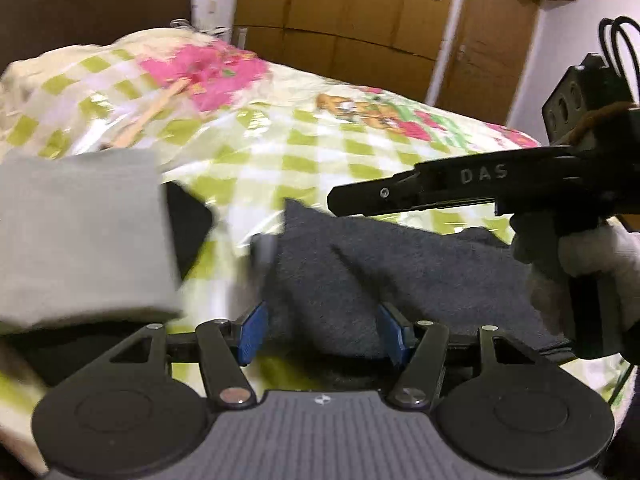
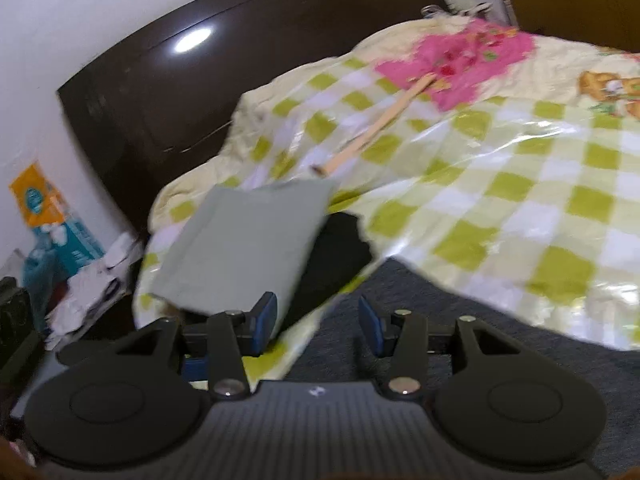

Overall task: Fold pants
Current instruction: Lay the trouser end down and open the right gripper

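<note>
Apparently the fold is only at its start: the dark grey pants (image 1: 400, 264) lie spread and rumpled on the bed (image 1: 320, 152), near its front edge, with no tidy crease or stacked layer to be seen in either view. The left tool (image 1: 322, 330) hovers just over the cloth, its blue pads (image 1: 252, 332) spread wide with the fabric showing between them but not pinched. The right tool (image 2: 318, 326) is likewise spread and holds nothing; from the left wrist view it reaches in beside the pants, gripped by a white-gloved hand (image 1: 580, 264). Its own camera shows one corner of the pants (image 2: 460, 320) running under it, toward the bed's front edge. Beside the pants, toward the headboard (image 2: 168, 92), sits a light grey folded garment (image 2: 244, 240) on top of a black one (image 2: 340, 248), which suggests finished pieces set aside. A wooden stick (image 2: 376, 128) lies farther up the bed. Judging by this, grasping, folding and smoothing the pants all remain.
</note>
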